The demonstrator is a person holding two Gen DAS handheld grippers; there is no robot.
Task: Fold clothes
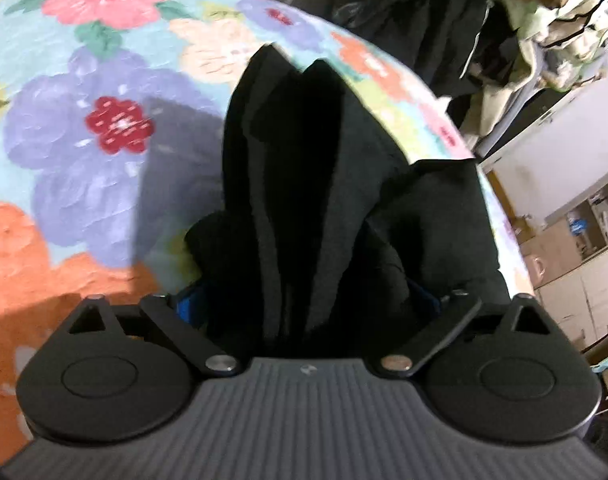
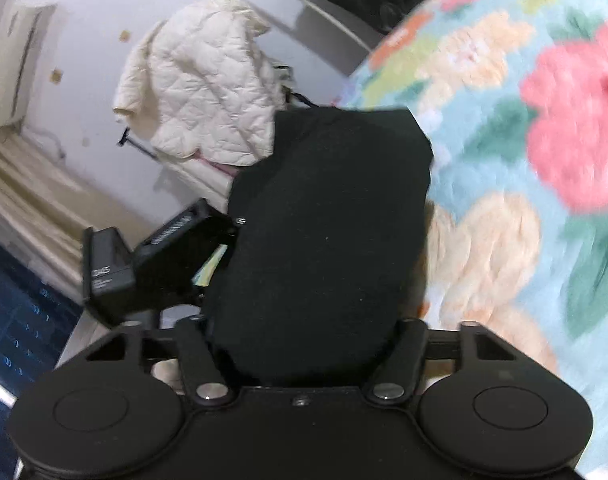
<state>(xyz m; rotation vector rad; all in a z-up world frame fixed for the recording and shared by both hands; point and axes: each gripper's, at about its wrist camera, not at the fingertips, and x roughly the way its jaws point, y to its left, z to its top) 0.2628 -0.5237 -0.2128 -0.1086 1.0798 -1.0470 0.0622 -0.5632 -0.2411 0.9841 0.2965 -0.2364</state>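
Observation:
A black garment (image 1: 304,168) hangs bunched in long folds from my left gripper (image 1: 304,280), which is shut on it above the floral bedspread (image 1: 84,128). Only slivers of the blue pads (image 1: 188,304) show beside the cloth. In the right wrist view the same black garment (image 2: 327,220) drapes flat over my right gripper (image 2: 315,300) and hides its fingers, which are closed in on the cloth. The body of the left gripper (image 2: 144,264) shows just to the left, touching the garment's edge. The cloth is lifted off the bed.
The floral bedspread (image 2: 523,160) fills the right side. A white quilted jacket (image 2: 200,80) hangs by the wall, dark clothes (image 1: 403,8) and a pale heap (image 1: 563,32) lie past the bed edge, and cabinets (image 1: 575,248) stand at right.

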